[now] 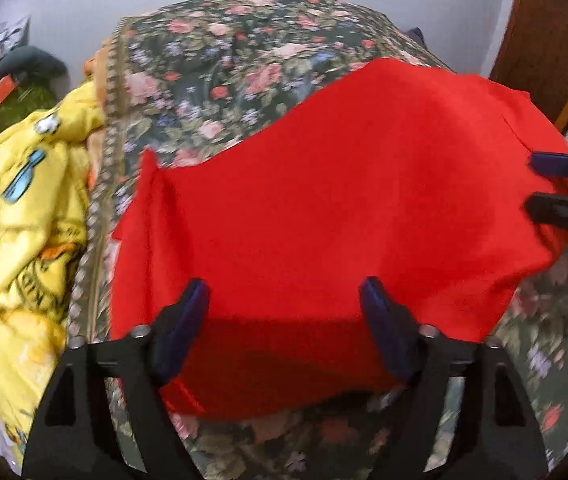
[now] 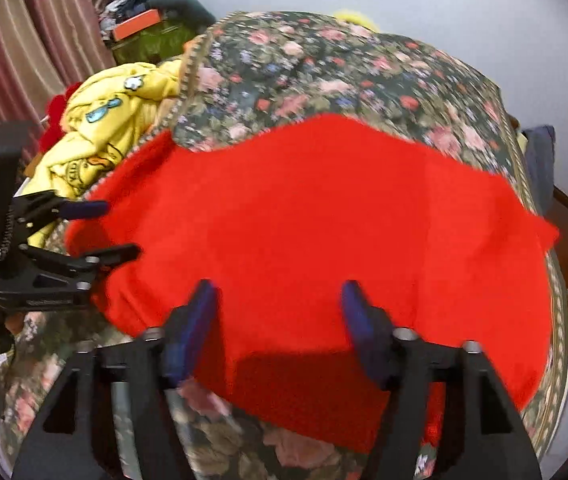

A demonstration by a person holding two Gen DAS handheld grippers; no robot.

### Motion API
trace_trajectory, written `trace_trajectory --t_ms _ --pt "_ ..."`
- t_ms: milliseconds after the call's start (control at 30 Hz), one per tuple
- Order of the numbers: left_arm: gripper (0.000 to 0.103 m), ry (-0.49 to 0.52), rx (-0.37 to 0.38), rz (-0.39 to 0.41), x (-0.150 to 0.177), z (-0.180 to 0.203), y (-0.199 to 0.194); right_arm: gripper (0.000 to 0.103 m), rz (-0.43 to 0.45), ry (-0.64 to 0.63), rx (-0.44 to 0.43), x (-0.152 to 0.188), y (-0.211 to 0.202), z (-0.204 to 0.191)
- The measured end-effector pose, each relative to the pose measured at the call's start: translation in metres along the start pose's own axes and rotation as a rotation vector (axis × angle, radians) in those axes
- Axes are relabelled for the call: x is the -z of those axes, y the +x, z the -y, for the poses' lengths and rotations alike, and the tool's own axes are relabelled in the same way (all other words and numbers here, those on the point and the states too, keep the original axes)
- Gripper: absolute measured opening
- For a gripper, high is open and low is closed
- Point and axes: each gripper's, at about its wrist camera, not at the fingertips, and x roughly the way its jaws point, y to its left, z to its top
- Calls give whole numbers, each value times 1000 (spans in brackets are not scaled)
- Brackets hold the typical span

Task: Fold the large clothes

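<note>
A large red garment (image 1: 344, 208) lies spread flat on a floral-covered table (image 1: 243, 60). In the left wrist view my left gripper (image 1: 284, 284) hovers over the garment's near edge, its blue-padded jaws wide apart with only flat cloth below. At that view's right edge my right gripper (image 1: 530, 181) is open at the garment's right end. The right wrist view shows the red garment (image 2: 324, 220) again, with my right gripper (image 2: 277, 284) open over its near edge. My left gripper (image 2: 121, 228) is open at the cloth's left end, with a hand on its handle.
A crumpled yellow printed garment (image 1: 23, 220) is heaped off the table's left side (image 2: 115, 112). Beyond it sit a green object and an orange box (image 2: 135, 26). Brown wooden furniture (image 1: 544, 48) stands at the right. A striped curtain (image 2: 23, 40) hangs at the left.
</note>
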Motion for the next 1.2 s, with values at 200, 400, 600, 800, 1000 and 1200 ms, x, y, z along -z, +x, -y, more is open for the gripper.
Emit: trace_trajectory --t_ms 200,400,600,800,1000,1200 --pt "91 -124 17 -21 33 -46 -2 79 -16 96 59 30 -20 51" --pt "90 -156 -171 -31 50 -68 -3 79 -42 161 207 55 -36 90" --pt "91 -180 -205 -41 68 -87 -8 79 -35 240 332 72 -60 117" --pt "91 -235 -309 -42 68 -103 -15 79 29 257 301 71 -91 110" --pt "87 -356 -348 -50 78 -136 -30 79 84 201 270 56 -103 89" --pt "87 -385 -151 27 76 -123 -65 80 116 153 228 31 -94 68"
